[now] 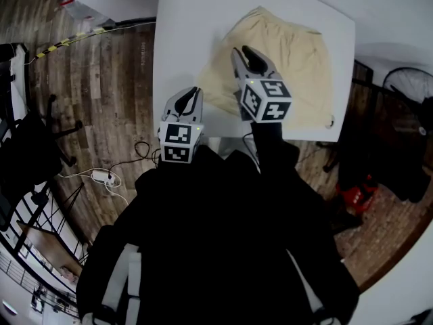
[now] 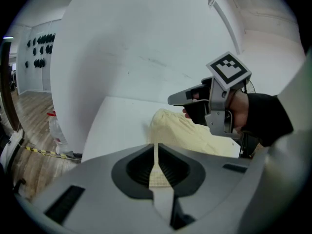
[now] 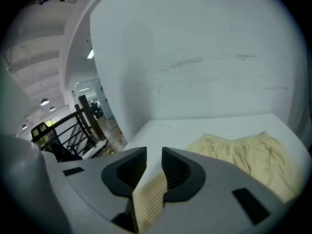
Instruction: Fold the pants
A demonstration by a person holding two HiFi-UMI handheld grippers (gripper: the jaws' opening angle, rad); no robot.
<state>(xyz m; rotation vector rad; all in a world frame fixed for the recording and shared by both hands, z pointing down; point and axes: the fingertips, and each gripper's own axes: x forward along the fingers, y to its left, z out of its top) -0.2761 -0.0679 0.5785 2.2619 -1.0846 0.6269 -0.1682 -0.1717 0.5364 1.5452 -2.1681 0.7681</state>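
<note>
Pale yellow checked cloth pants (image 1: 291,53) lie upper centre, on white table (image 1: 186,26). Left gripper (image 1: 194,93) is pressed onto a thin fabric edge. Right gripper (image 1: 247,54) pinches a wider fold. Risk: the left's slim bite likely slips under tension, skewing the fold.

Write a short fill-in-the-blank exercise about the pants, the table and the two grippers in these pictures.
1. The pants lie on a table that is ____ in colour.
2. The pants are pale ____ in colour.
3. Between the jaws of the left gripper and of the right gripper sits fabric of the ____.

Missing words: white; yellow; pants.
</note>
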